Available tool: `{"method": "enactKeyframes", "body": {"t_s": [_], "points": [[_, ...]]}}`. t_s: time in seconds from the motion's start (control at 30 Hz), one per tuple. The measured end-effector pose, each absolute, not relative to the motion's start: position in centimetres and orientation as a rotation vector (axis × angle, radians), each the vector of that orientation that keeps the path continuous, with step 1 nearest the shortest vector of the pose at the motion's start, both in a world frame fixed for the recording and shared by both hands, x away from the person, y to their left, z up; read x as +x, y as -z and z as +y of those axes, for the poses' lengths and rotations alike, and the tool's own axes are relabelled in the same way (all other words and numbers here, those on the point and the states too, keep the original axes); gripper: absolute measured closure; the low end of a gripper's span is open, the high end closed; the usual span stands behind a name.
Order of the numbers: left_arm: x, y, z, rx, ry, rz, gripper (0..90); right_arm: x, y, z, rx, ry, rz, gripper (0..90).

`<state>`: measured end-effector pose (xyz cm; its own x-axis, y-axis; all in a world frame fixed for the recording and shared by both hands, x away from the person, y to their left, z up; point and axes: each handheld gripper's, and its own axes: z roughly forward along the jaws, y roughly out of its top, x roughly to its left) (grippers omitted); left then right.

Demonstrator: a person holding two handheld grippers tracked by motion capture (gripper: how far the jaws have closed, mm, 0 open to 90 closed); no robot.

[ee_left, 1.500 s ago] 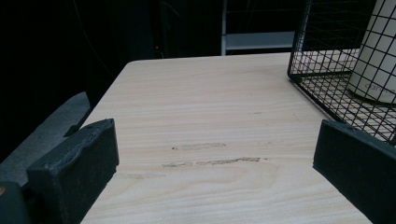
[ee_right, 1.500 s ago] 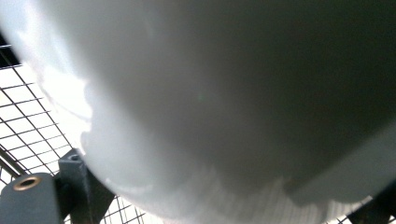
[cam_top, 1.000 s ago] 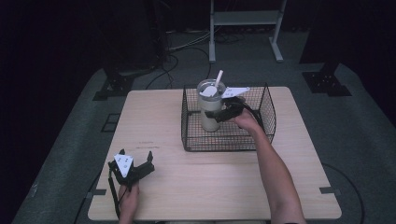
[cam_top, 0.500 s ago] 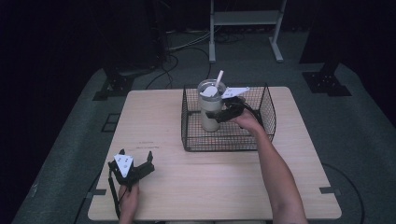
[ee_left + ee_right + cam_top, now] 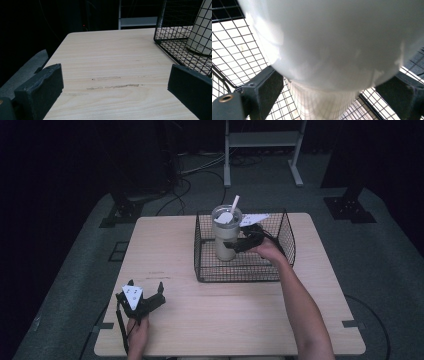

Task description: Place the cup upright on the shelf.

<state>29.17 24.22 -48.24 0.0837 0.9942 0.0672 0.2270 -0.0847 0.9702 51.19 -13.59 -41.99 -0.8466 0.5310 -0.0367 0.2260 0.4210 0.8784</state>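
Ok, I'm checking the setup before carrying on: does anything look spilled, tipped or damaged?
Nothing stands out. The cream tumbler with a white straw stands upright inside the black wire basket, with the right gripper around its side. The light wooden table shows only faint scuff marks, no spill.

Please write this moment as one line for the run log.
right gripper: fingers around tumbler, contact unclear | tumbler: upright in wire basket | left gripper: open, idle over table
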Motion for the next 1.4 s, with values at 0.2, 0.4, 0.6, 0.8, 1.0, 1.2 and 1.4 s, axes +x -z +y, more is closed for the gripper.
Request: {"method": "enactKeyframes", "body": {"t_s": [0.2,0.4,0.6,0.8,1.0,1.2,1.4], "points": [[29.2,48.2,24.2,1.473,-1.088,1.277,0.0,50.7,41.6,-14.5,0.677,-1.378,2.357,8.9],[29.2,48.3,24.2,1.473,-1.090,1.276,0.0,50.3,41.1,-15.3,0.729,-1.377,2.340,9.0],[29.2,48.3,24.1,1.473,-1.091,1.276,0.0,49.6,40.4,-15.9,0.737,-1.365,2.338,9.0],[29.2,48.3,24.1,1.474,-1.091,1.276,0.0,49.0,39.6,-16.4,0.778,-1.364,2.326,8.9],[29.1,48.3,24.1,1.474,-1.092,1.275,0.0,48.2,38.8,-16.9,0.803,-1.348,2.313,8.9],[29.1,48.3,24.1,1.474,-1.092,1.275,0.0,47.2,38.0,-17.4,0.798,-1.339,2.310,9.0],[29.2,48.3,24.1,1.474,-1.093,1.275,0.0,46.3,37.2,-18.2,0.810,-1.333,2.292,9.0]]}}
